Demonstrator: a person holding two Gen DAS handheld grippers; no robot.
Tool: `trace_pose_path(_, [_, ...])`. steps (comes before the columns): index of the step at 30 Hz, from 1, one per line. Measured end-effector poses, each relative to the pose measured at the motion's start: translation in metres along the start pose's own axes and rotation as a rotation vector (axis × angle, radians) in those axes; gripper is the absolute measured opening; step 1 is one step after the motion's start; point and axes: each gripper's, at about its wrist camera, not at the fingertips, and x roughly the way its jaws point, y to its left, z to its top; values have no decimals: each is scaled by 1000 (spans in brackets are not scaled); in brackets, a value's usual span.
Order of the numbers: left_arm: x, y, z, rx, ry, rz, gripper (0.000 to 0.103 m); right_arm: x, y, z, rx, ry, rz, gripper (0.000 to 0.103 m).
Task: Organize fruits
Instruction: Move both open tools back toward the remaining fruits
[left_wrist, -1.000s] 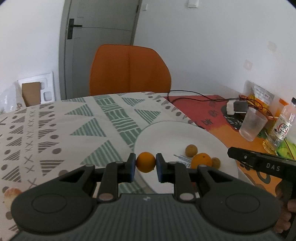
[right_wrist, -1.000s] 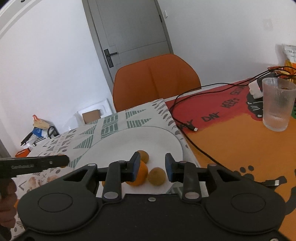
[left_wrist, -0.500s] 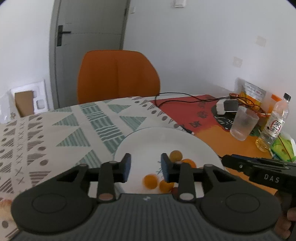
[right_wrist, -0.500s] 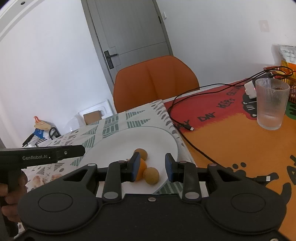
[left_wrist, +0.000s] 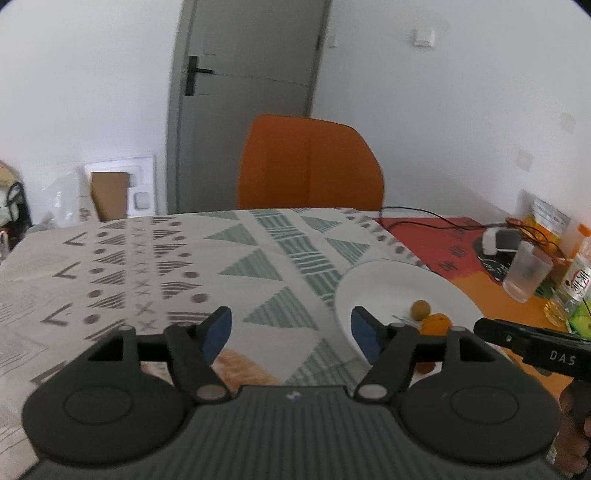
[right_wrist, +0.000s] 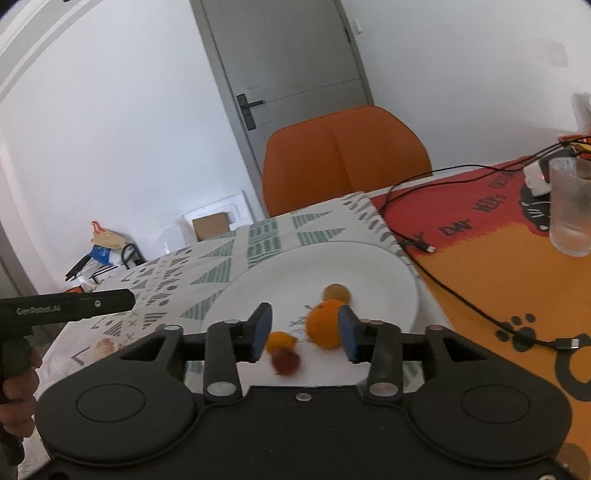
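The left tool (left_wrist: 291, 332) is hanging released over the patterned table (left_wrist: 155, 273), its jaws having just been opening with nothing between them, and the white plate (left_wrist: 373, 280) is sitting just off its right fingertip. The right tool (right_wrist: 304, 334) is likewise standing released above the plate (right_wrist: 369, 266), its jaws having just been widening; a large orange (right_wrist: 324, 328) is lying on the plate just inside its right finger, untouched by the pads. A smaller orange fruit (right_wrist: 279, 341), a blurred reddish one (right_wrist: 285, 363) and a brown one (right_wrist: 336, 292) beyond are resting there too. Four fruits appear gathered, so the sorting is seemingly well along. Whether more fruit is waiting elsewhere is hidden, and an orange-toned patch (left_wrist: 240, 369) below the left tool is proving too indistinct to identify.
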Motion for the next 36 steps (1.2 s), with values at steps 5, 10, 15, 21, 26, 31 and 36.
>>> trace_pose_path(5, [-20,19,-8,-29,-23,43,78,-2,18,-3,-27,1,20,58])
trace_pose_path(10, [-36,36,-17,-47,-35,98,83,-2,34,-6,-56,1,40,65])
trace_pose_path(15, [-52,49,-25,-67,-46,126,86,-5,49,-9,-79,-5,54,82])
trace_pose_path(21, [-67,62,-35,-93,-50,160,88,-11,65,-11,-96,-16,91,103])
trace_pose_path(26, [-79,70,-45,-114,-50,178,88,-12,76,-11,-108,14,114,103])
trace_pose_path(31, [-86,76,-59,-122,-36,186,89,-10,82,-15,-101,50,117,103])
trace_pose_path(36, [-88,81,-68,-125,-20,188,89,-8,89,-21,-117,68,133,103])
